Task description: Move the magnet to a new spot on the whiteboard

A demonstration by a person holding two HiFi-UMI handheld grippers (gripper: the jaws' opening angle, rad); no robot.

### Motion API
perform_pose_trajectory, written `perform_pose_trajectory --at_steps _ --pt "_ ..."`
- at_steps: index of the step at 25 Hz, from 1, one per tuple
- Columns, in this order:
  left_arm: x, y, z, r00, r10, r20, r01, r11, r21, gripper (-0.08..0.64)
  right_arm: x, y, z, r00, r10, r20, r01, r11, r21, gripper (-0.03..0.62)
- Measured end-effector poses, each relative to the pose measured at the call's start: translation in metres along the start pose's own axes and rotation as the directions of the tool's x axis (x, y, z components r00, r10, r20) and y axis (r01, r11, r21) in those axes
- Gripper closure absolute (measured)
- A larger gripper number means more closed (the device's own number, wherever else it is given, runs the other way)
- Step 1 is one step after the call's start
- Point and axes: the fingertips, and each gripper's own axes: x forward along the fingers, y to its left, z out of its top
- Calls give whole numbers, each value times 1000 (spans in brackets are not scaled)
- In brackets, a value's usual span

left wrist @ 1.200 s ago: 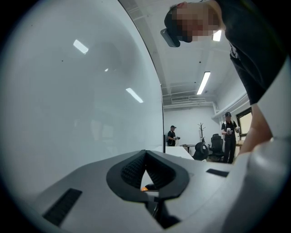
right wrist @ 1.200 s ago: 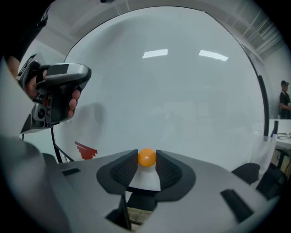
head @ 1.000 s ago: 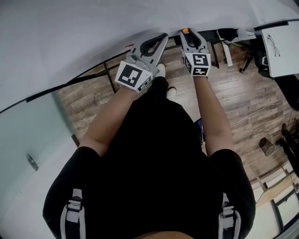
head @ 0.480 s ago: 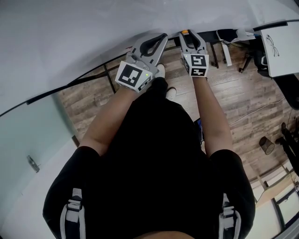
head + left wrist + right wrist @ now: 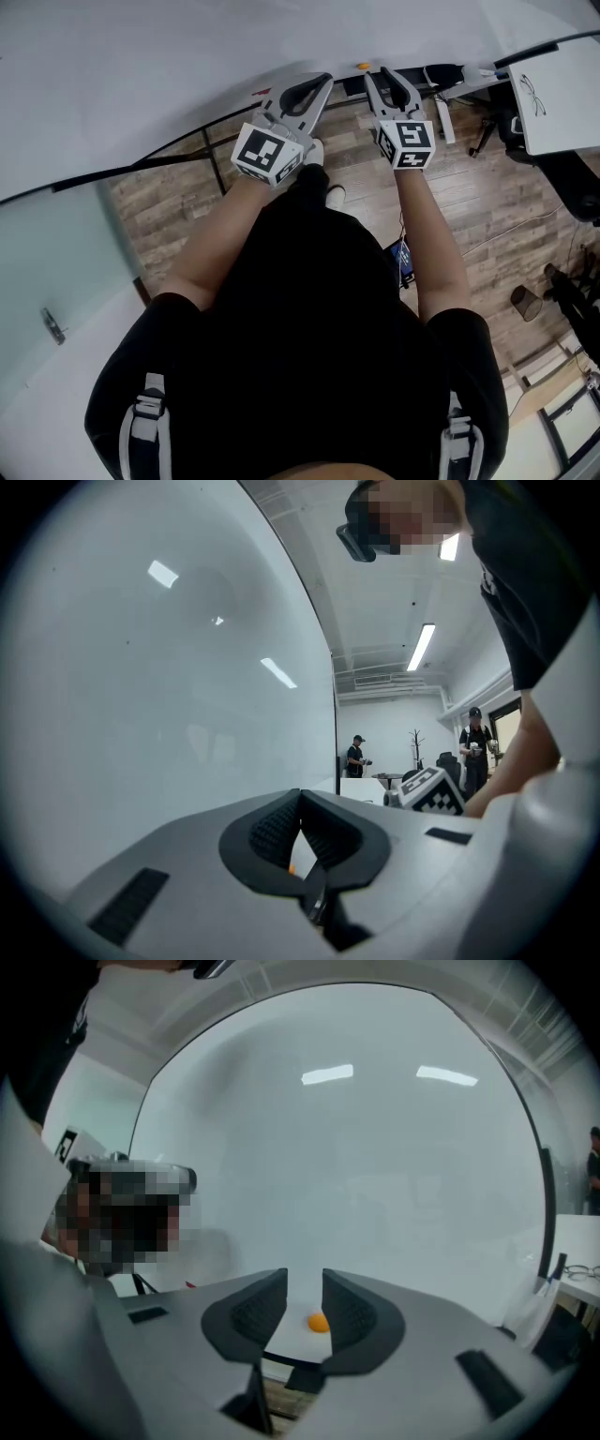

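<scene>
Head view, steeply downward: two grippers held out side by side toward a whiteboard (image 5: 141, 66), over a wooden floor (image 5: 469, 216).

(a) The left gripper (image 5: 326, 79): clenched, pads meeting tip to tip, nothing gripped. In its own view (image 5: 300, 796), aimed along the whiteboard face (image 5: 141, 714). Low behind the pads, an orange speck (image 5: 295, 864), possibly the magnet, too small to tell. Far off in the room, two people (image 5: 356, 757) standing.

(b) The right gripper (image 5: 379, 77): released, jaws apart after closing slightly just now, pads pressing on nothing. In its own view (image 5: 304, 1283), pointed straight at the whiteboard (image 5: 375, 1166).

(c) The magnet (image 5: 363, 66): small, round, orange, stuck on the whiteboard near its lower edge. From above, just beside the right gripper's tips, on the side toward the left gripper. In the right gripper view, framed in the gap between the jaws (image 5: 318, 1322) but beyond the tips, apart from both pads, held by neither gripper.
</scene>
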Motion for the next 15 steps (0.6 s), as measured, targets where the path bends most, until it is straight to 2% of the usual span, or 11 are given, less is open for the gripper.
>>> perform_pose_trajectory --at_steps 5,7,10,15 --pt "-25 -8 20 999 39 1 -39 999 12 555 -38 33 49 991 126 40 -127 992 4 534" --pt "-36 -11 28 998 62 7 -62 998 9 555 -55 43 68 989 140 56 -140 990 -2 588" --pt "-51 -17 42 997 79 21 -80 997 2 555 -77 61 96 982 166 85 -165 986 -14 600" --pt "-75 -32 66 997 80 20 -81 996 35 555 -108 90 136 971 196 138 -181 977 -112 600"
